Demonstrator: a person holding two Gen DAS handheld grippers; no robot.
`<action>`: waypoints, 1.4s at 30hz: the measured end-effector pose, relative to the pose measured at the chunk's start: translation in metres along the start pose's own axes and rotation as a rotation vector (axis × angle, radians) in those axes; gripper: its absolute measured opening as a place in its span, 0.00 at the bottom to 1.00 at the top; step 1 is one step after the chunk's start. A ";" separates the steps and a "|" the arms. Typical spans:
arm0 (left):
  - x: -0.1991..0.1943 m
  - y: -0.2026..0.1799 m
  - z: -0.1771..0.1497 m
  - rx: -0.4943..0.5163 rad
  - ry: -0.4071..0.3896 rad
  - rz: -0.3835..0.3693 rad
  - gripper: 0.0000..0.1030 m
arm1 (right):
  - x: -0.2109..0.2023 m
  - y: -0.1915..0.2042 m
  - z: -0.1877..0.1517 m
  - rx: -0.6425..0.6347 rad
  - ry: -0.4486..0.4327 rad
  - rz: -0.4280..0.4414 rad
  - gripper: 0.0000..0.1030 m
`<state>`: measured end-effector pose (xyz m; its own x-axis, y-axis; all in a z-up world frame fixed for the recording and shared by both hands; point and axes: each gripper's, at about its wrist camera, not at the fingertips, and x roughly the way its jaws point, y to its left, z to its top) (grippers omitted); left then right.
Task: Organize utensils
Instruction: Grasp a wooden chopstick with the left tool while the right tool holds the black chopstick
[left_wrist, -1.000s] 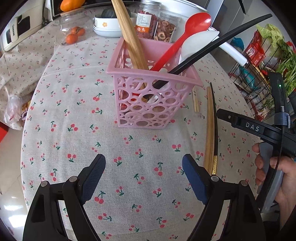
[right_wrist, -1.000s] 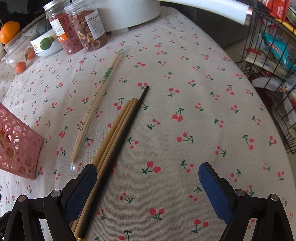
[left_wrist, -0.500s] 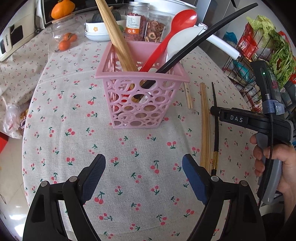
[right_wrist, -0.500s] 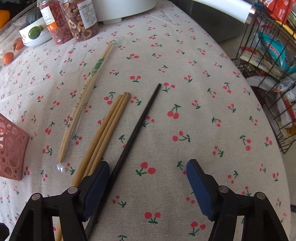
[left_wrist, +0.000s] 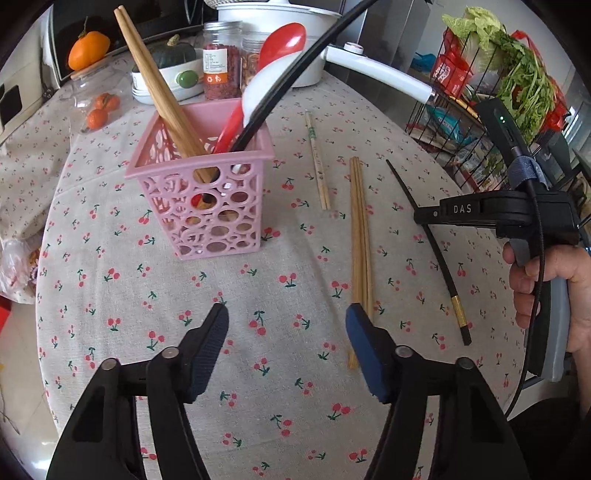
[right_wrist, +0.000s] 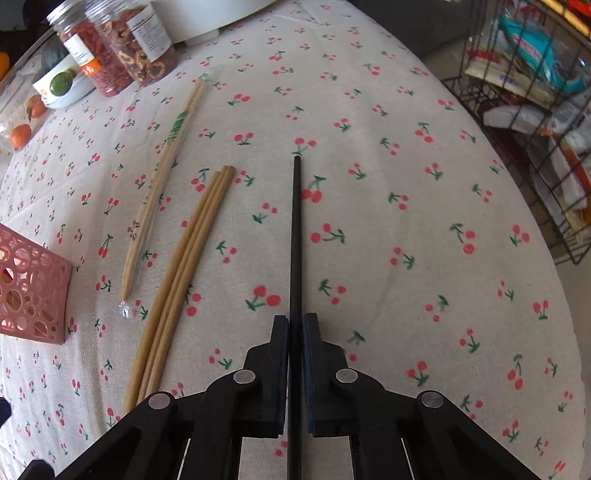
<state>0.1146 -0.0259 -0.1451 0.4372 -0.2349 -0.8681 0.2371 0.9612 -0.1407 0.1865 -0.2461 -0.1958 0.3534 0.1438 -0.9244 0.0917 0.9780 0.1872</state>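
Observation:
My right gripper (right_wrist: 295, 321) is shut on a black chopstick (right_wrist: 295, 229), which runs straight ahead from between its pads over the cherry-print cloth. In the left wrist view the same black chopstick (left_wrist: 428, 236) lies at the right, under the hand-held right gripper. Three bamboo chopsticks (left_wrist: 360, 236) lie side by side left of it, and a wrapped pair (left_wrist: 318, 162) lies further left. The pink basket (left_wrist: 255, 159) holds wooden chopsticks, a red spoon, a white spoon and a black handle. My left gripper (left_wrist: 286, 317) hovers over bare cloth, its jaws closing with nothing between them.
Jars (left_wrist: 218, 70), a bowl, oranges (left_wrist: 98, 118) and a white pot (left_wrist: 280, 22) stand at the table's back. A wire rack (left_wrist: 480, 122) with greens and packets stands beyond the right edge. A person's hand (left_wrist: 546, 280) holds the right gripper.
The right gripper has shut on the black chopstick, which has swung away from the bamboo ones. The left jaws have narrowed, and the left hand has pulled back from the basket.

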 end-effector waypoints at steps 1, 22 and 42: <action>0.004 -0.006 0.001 0.009 0.006 -0.010 0.44 | -0.005 -0.005 -0.001 0.007 -0.007 0.006 0.04; 0.073 -0.063 0.048 0.093 -0.016 0.060 0.06 | -0.035 -0.049 -0.017 0.032 -0.016 0.136 0.04; 0.016 -0.017 -0.015 0.040 0.275 -0.031 0.07 | -0.036 -0.027 -0.038 -0.023 0.060 0.139 0.04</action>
<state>0.1044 -0.0439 -0.1635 0.1782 -0.2105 -0.9612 0.2829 0.9466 -0.1548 0.1357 -0.2718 -0.1801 0.3047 0.2862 -0.9084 0.0243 0.9511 0.3078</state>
